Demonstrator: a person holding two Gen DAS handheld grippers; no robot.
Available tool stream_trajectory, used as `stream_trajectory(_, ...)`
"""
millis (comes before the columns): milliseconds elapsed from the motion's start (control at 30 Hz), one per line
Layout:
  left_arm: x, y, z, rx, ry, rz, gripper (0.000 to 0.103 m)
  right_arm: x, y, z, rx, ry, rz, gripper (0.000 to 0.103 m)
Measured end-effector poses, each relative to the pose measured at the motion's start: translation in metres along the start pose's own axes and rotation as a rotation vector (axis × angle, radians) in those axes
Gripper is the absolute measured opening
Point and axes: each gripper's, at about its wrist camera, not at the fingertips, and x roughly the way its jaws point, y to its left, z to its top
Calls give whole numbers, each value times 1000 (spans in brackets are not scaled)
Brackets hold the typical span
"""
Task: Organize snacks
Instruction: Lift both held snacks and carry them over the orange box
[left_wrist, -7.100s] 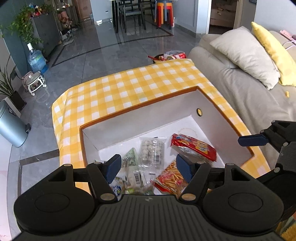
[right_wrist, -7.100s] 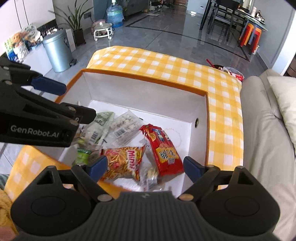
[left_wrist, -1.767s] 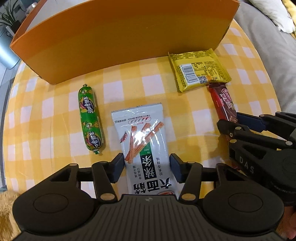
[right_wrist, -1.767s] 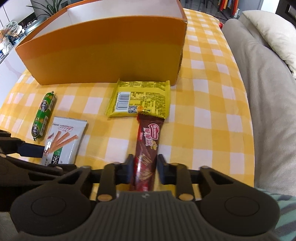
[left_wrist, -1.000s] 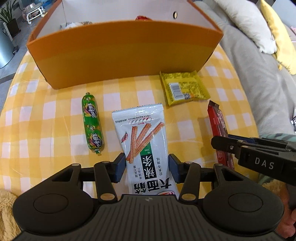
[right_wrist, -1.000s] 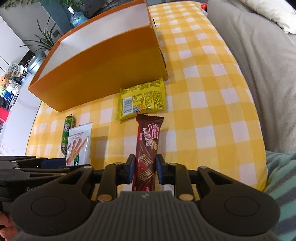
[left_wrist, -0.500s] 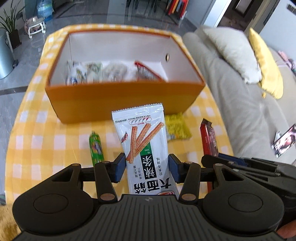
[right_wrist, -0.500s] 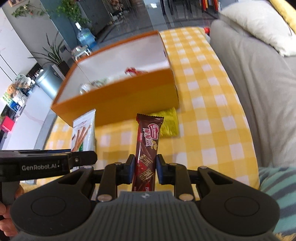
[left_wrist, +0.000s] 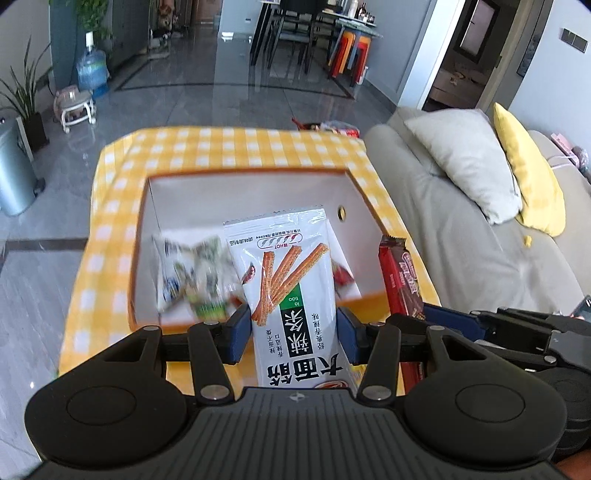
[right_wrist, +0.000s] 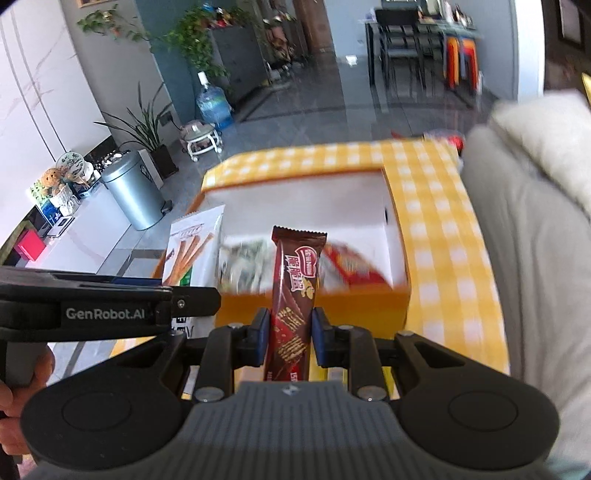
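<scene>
The box (left_wrist: 369, 206) stands open on top, so the way in from above is free. Loose snack packets (left_wrist: 192, 273) crowd its left floor; the sofa (left_wrist: 461, 236) hems the tabletop's (left_wrist: 110, 229) right edge.

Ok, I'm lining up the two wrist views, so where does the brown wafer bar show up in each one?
Left wrist view: the brown wafer bar stands at right of centre, held up by the right gripper, beside the white breadstick packet.
Right wrist view: the bar is at centre, clamped between the right gripper's pads.
Shared landmark: the orange box lies behind it in both.
</scene>
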Motion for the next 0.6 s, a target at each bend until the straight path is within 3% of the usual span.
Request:
stream_trajectory(233, 14, 10, 32, 33, 1, 41, 56, 20, 2, 38, -77, -34, -46, 21)
stream_trajectory(600, 59, 28, 65, 76, 60, 101, 56, 84, -1, 69, -186, 15, -110, 21)
